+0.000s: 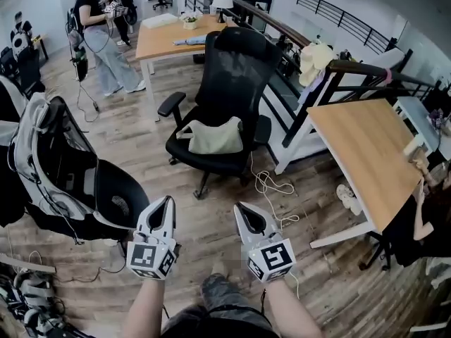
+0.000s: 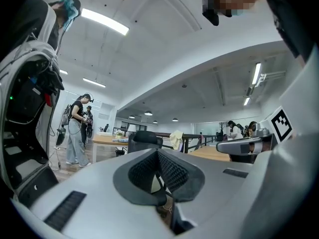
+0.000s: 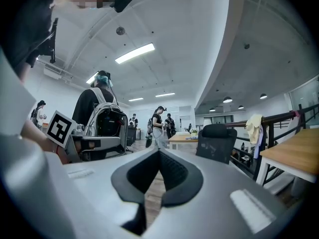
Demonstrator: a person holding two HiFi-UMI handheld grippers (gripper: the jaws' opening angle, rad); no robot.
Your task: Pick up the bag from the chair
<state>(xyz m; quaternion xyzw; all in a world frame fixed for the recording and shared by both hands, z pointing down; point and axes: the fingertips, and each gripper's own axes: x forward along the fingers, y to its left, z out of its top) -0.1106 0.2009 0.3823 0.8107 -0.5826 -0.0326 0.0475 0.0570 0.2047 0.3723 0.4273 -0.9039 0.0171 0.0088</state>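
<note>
beige bag [image 1: 211, 138] on black chair [image 1: 236, 69]

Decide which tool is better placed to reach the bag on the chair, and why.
Left, probably. Both are shut, short of the chair holding the bag. The left tool has the chair dead ahead in its view; the right tool has it off to the side.

L hand-held gripper [image 1: 165, 204]: jaws closed, empty, level | R hand-held gripper [image 1: 243, 208]: same
</note>
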